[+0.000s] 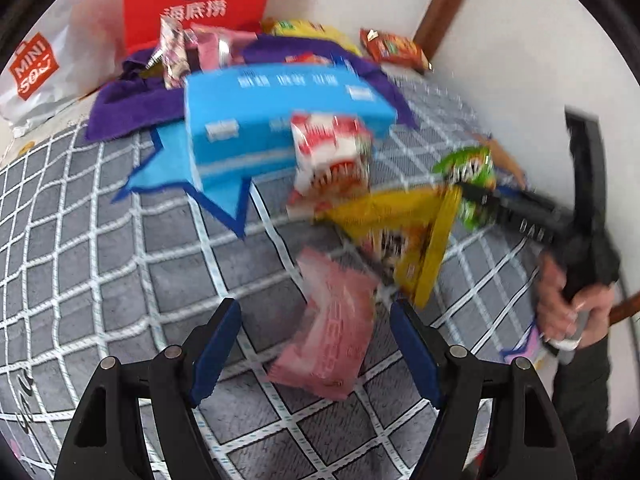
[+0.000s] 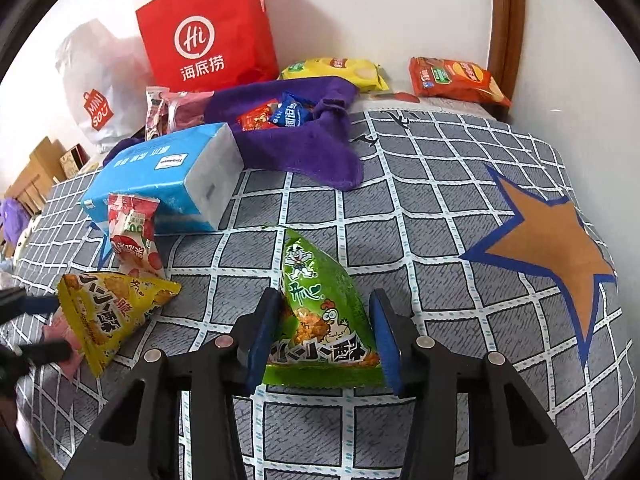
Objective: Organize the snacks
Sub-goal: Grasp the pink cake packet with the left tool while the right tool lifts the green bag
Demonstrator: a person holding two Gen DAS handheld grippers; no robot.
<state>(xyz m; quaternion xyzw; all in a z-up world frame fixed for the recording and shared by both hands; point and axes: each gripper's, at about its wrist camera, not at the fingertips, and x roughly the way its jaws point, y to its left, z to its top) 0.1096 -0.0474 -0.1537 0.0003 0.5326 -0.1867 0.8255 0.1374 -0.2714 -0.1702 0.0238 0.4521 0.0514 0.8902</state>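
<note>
On the bed (image 2: 400, 208), the tissue box (image 2: 168, 176) lies toward the left edge. Behind it the towel (image 2: 304, 148) holds small packets. Two chip bags (image 2: 336, 72) lie along the far edge by the wall. The triangular snack bag (image 2: 320, 300) lies nearest, another triangular bag (image 2: 108, 312) to its left.

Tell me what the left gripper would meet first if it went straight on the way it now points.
Most likely the pink snack packet, which lies between the open left gripper fingers. The picture is blurred, so depth is uncertain; the yellow triangular snack bag lies just beyond.
</note>
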